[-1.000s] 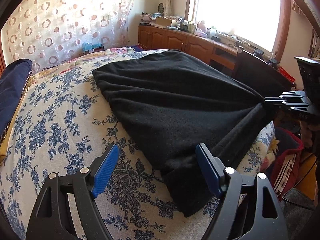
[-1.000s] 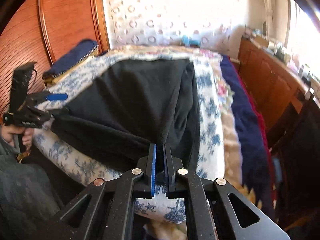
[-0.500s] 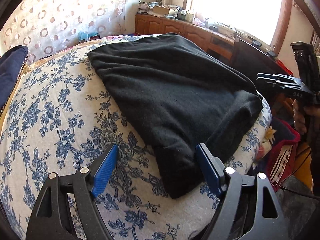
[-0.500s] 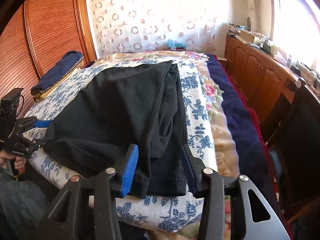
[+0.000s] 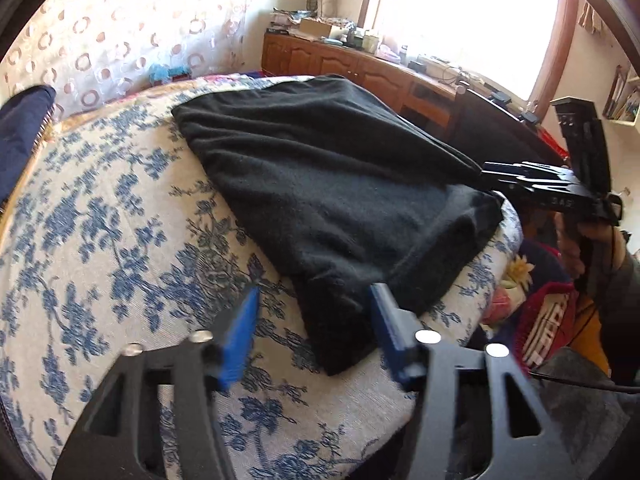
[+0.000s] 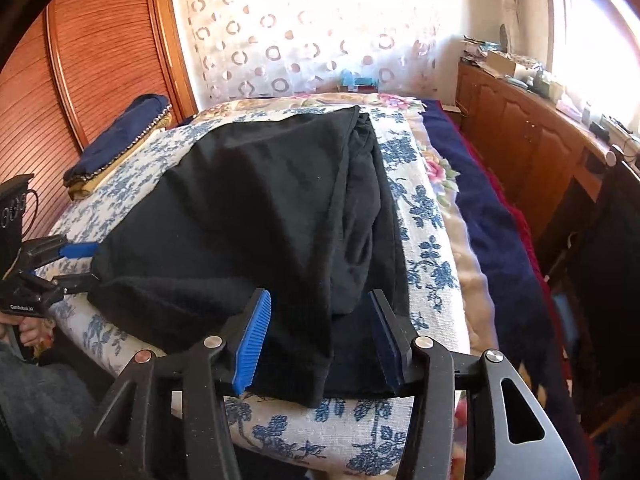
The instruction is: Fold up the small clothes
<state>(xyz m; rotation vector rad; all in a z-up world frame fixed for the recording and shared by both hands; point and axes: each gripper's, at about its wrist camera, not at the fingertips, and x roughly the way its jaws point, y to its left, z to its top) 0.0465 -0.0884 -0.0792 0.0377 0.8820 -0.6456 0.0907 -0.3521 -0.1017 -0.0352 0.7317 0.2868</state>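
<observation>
Your left gripper [image 5: 314, 328] has its jaws spread wide, gripping nothing; the blue pads [image 5: 238, 338] straddle the near corner of the black garment [image 5: 332, 184], which lies between them without being pinched. Your right gripper [image 6: 320, 340] is likewise wide open, one blue pad on each side of the garment's near hem, holding nothing; whether the pads brush the cloth cannot be told. Seen from the left wrist, the right gripper [image 5: 490, 170] sits at the garment's far right corner, right at the cloth's edge. The garment lies folded over on the blue-flowered bedcover [image 5: 100, 240], a doubled layer along its right side in the right wrist view. A dark blue folded bundle [image 6: 116, 140] rests well apart, near the wooden wardrobe [image 6: 92, 60].
</observation>
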